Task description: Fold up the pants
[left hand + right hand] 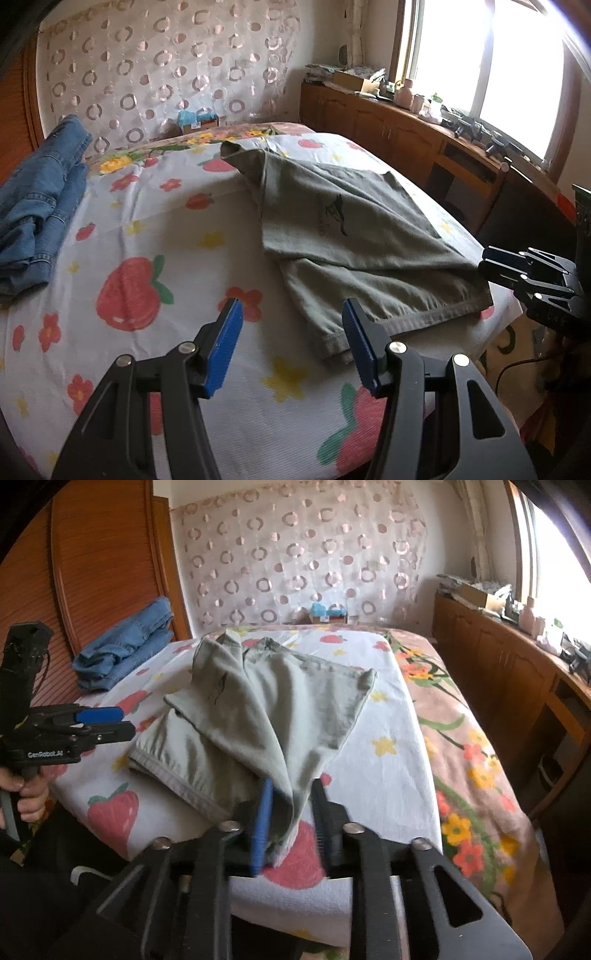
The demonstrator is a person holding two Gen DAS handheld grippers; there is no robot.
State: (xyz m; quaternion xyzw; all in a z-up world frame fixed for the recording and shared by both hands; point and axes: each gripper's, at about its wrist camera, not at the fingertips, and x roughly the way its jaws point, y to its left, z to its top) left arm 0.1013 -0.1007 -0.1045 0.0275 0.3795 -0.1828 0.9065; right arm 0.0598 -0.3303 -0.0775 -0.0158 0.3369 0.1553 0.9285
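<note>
Grey-green pants (351, 221) lie partly folded on the strawberry-print sheet (147, 229). My left gripper (291, 347) is open and empty, hovering just above the sheet at the pants' near hem corner. It also shows in the right wrist view (107, 722) at the left. My right gripper (291, 823) is shut on a corner of the pants (266, 709) and lifts that cloth off the sheet (384, 760). It shows in the left wrist view (495, 262) at the bed's right edge.
Folded blue jeans (37, 206) lie at the bed's far left, also seen in the right wrist view (125, 650). A wooden cabinet (388, 125) with clutter runs under the window on the right. A patterned curtain (166, 74) hangs behind the bed.
</note>
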